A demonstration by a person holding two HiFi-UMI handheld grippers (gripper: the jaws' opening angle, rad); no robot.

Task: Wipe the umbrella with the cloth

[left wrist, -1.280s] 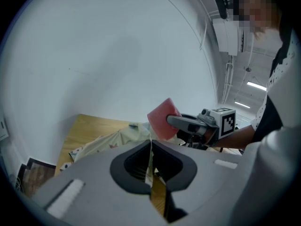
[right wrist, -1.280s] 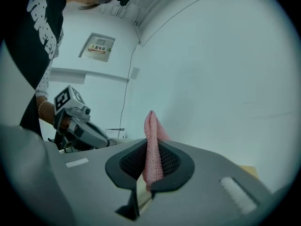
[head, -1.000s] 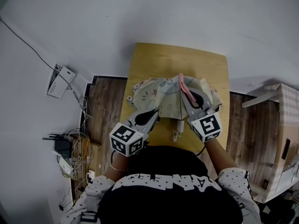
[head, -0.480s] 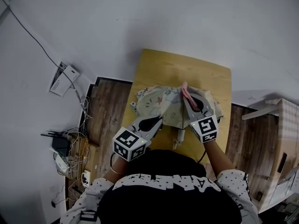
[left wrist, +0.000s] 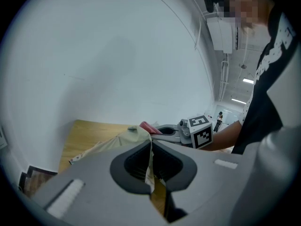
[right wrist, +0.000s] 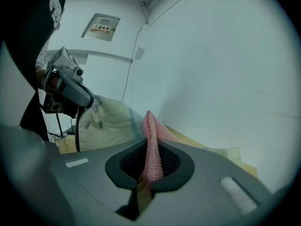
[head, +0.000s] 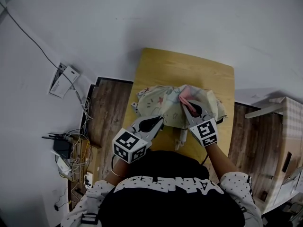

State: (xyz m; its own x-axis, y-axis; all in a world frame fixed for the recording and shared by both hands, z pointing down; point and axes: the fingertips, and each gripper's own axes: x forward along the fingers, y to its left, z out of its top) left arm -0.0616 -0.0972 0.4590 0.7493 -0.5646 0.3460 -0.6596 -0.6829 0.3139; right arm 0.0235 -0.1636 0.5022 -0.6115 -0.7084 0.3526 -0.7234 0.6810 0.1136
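The left claw [left wrist: 150, 147] is closed on a thin fold of the umbrella [head: 161, 104]; in the left gripper view the pale printed fabric runs up between the two jaws, which meet on it. The canopy rises from that grip as a loose, crumpled heap just ahead of the claw and spreads to its right.

The right claw [right wrist: 149, 142] is closed on the cloth [right wrist: 153, 145], a pink knitted strip pinched between its jaws and standing up past their tips. In the head view the cloth lies against the top of the canopy, directly ahead of this claw, and the umbrella fabric spreads on both sides of the jaws. The umbrella's handle [head: 180, 136] sticks out from under the canopy toward the person, between the two claws and nearer the right one.

Everything rests on a yellow wooden worktop [head: 189, 67], bare beyond the umbrella, with a white wall behind it. To the right of the right claw, well apart on the floor, stands an open cardboard box [head: 289, 126]; what is in it cannot be made out. To the left of the left claw, past the worktop's edge, the wooden floor [head: 106, 108] shows, and farther left a tangle of cables [head: 71, 157] lies by the wall.
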